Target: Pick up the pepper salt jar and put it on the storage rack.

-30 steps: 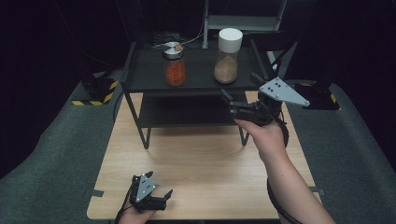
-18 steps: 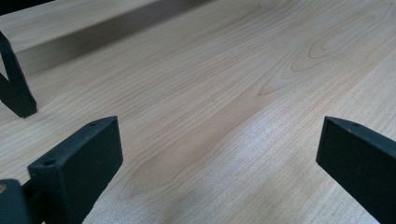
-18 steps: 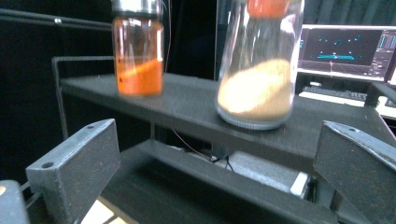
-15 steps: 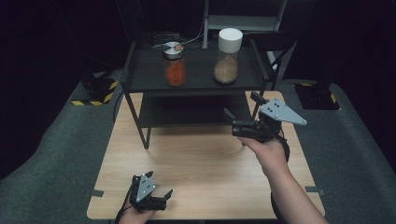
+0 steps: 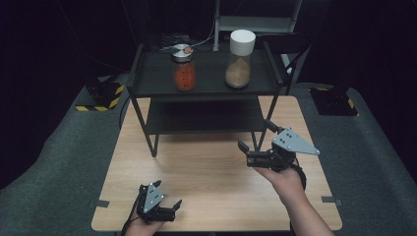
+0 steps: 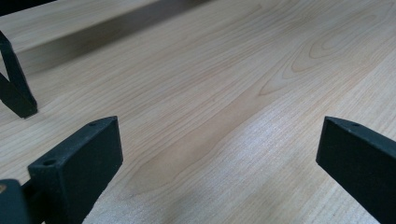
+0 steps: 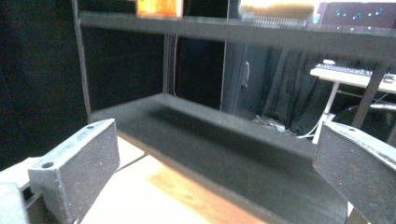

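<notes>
A black two-tier shelf stands at the back of the wooden table. Its top tier holds a jar of red contents with a metal lid and a taller jar of brown contents with a white lid. My right gripper hovers open and empty in front of the shelf's right front leg, pointing at the lower tier. In the right gripper view both jar bottoms, red jar and brown jar, show at the top edge. Near the table's front edge my left gripper is low, open and empty.
In the left gripper view a shelf foot stands on the wood at far left. Grey matting surrounds the table. Black-and-yellow striped blocks sit on the floor on both sides of the shelf.
My right gripper has drawn back from the shelf's top tier, down and toward the person, staying open. The left gripper has not moved.
</notes>
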`<state>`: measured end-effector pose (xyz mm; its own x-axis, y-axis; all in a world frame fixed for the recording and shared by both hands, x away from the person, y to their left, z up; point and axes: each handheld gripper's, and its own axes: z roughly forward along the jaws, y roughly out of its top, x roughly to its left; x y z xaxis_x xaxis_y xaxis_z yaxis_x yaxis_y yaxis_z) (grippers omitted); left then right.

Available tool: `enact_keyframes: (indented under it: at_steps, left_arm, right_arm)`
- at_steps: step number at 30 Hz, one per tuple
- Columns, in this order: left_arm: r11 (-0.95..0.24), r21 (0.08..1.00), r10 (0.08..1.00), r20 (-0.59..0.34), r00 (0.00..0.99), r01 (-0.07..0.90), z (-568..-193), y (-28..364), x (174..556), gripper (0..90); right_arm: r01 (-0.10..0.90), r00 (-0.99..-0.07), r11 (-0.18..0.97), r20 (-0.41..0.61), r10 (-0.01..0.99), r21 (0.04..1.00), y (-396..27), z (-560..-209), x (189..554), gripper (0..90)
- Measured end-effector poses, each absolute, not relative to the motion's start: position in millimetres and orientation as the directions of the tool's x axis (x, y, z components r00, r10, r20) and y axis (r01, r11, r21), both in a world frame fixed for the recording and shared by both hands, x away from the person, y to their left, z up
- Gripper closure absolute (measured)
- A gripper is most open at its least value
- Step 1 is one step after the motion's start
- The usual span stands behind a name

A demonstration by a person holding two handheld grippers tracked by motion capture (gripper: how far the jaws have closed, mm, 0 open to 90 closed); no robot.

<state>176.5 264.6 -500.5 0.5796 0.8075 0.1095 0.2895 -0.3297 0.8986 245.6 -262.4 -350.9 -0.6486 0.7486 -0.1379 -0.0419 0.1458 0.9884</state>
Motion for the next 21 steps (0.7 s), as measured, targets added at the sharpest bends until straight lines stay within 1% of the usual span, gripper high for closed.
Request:
enact_keyframes:
  at_steps: [21]
  left_arm:
    - [-0.324, 0.901, 0.811, 0.107, 0.575, 0.289, -501, 265, 176, 0.7]
  right_arm:
    - [0.099, -0.642, 0.176, -0.072, 0.763, 0.979, -286, -421, 234, 0.1]
